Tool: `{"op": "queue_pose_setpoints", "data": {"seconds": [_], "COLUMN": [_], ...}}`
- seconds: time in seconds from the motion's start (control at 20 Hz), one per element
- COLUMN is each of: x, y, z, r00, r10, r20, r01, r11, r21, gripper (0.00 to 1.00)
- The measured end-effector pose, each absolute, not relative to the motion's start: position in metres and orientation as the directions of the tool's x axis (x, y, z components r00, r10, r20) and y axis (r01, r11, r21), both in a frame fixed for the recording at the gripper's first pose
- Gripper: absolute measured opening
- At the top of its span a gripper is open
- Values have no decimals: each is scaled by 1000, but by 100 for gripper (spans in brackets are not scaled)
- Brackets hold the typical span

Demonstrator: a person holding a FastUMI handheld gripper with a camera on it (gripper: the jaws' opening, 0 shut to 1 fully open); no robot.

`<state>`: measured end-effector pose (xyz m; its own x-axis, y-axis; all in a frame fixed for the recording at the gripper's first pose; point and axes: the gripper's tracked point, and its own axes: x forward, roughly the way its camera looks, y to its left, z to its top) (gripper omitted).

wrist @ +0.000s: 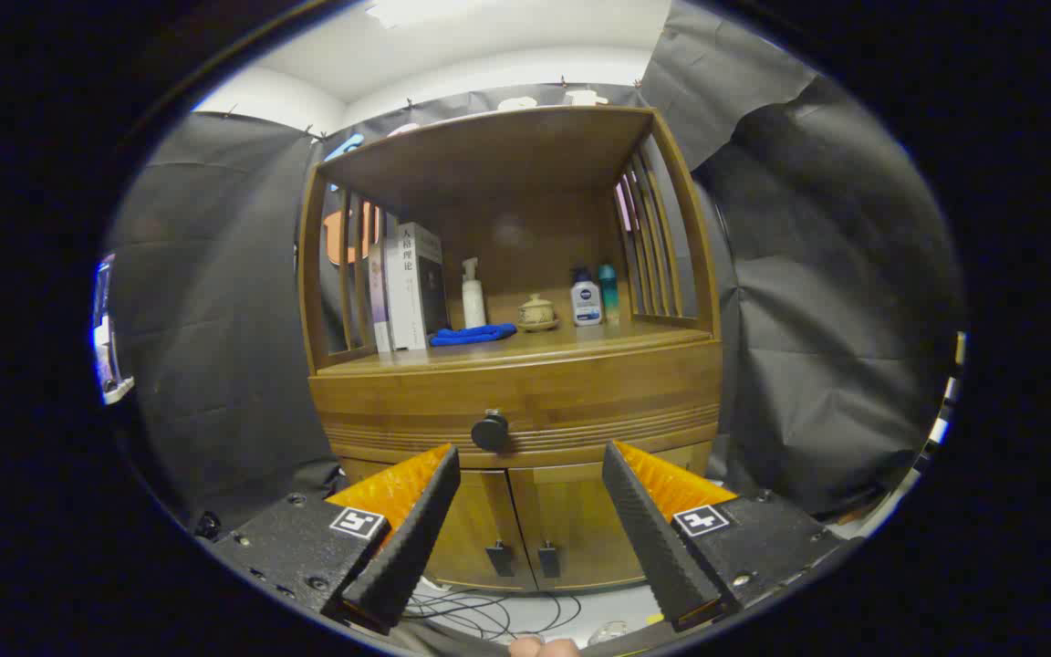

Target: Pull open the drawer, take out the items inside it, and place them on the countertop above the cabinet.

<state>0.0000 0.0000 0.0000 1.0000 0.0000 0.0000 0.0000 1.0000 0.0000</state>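
The claw (530, 456) is spread wide, holding nothing, its fingers apart from the cabinet (525, 511). Beyond them the drawer (580, 397) sits closed: warm wood with grooved trim and 1 round dark knob (490, 431), just ahead of the left finger. Above it, the surface (598, 339) carries books (409, 287), a blue cloth (471, 335), bottles (586, 297) and a jar (536, 312).

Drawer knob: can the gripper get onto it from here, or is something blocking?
Probably yes. The gripper is open, and the knob sits just beyond the fingertips, a little nearer the left finger. Nothing stands between them; the drawer is shut. A short push forward with a slight leftward shift should do.
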Motion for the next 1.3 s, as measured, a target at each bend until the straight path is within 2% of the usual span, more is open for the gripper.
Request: {"op": "queue_pose_setpoints", "data": {"seconds": [0.5, 1.05, 1.3], "x": [-2, 1, 12], "y": [1, 5, 5], "z": [1, -13, -5], "r00": [1000, 999, 1000], "r10": [23, 28, 24], "r20": [14, -25, 10], "r01": [-23, -29, -23], "r11": [999, 999, 997], "r21": [-33, -41, -67], "gripper": [100, 100, 100]}}
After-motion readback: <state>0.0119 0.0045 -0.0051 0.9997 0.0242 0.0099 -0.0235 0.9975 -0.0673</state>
